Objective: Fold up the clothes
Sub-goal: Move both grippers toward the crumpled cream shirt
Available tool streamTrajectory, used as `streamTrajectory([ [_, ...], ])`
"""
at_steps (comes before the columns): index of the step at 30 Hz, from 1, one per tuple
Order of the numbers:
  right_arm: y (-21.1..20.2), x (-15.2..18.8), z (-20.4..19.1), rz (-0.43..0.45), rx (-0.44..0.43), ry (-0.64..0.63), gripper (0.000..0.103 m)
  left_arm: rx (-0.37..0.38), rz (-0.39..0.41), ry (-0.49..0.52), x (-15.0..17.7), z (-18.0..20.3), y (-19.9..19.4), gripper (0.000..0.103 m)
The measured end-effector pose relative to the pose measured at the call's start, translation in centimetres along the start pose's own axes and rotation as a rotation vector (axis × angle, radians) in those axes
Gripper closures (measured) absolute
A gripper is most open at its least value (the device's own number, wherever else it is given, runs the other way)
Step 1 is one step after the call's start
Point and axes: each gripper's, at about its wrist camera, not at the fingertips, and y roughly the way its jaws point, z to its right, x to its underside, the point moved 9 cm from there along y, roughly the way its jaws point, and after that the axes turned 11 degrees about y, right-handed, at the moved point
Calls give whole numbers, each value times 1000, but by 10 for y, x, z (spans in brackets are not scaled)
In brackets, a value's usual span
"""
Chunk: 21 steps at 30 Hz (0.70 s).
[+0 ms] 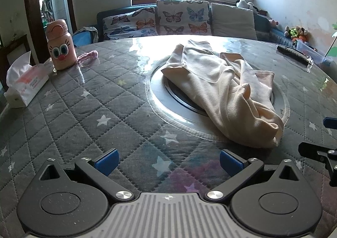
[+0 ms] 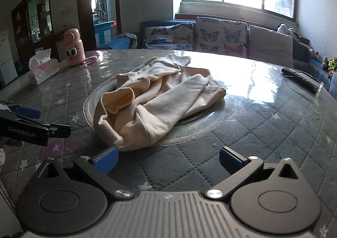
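A: Where is the garment lying?

B: The cream garment (image 1: pixel 223 88) is lying crumpled over the round metal inset (image 1: pixel 160 90) in the middle of the quilted star-print table (image 1: pixel 84 115).

A: Are the grippers holding any of it?

B: No. The left gripper (image 1: pixel 168 161) is hovering with jaws spread wide, nothing between them, short of the cloth. The right gripper (image 2: pixel 168 160) is gaping just as wide, empty, its left pad just beside the hem.

A: What is sitting farther out?

B: A pink bottle (image 1: pixel 61 45) and tissue box (image 1: pixel 26 84) are standing at the far left, a remote (image 2: pixel 301 79) far right.
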Motion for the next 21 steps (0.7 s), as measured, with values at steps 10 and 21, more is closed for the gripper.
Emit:
streamTrajectory([
  [10,3,-1,4,-16,5,7,0,10,-8,9,-3,2,0,0],
  [21,5,-7,6,-17,9,5,0,5,-11,14,-14,-3,5,0],
])
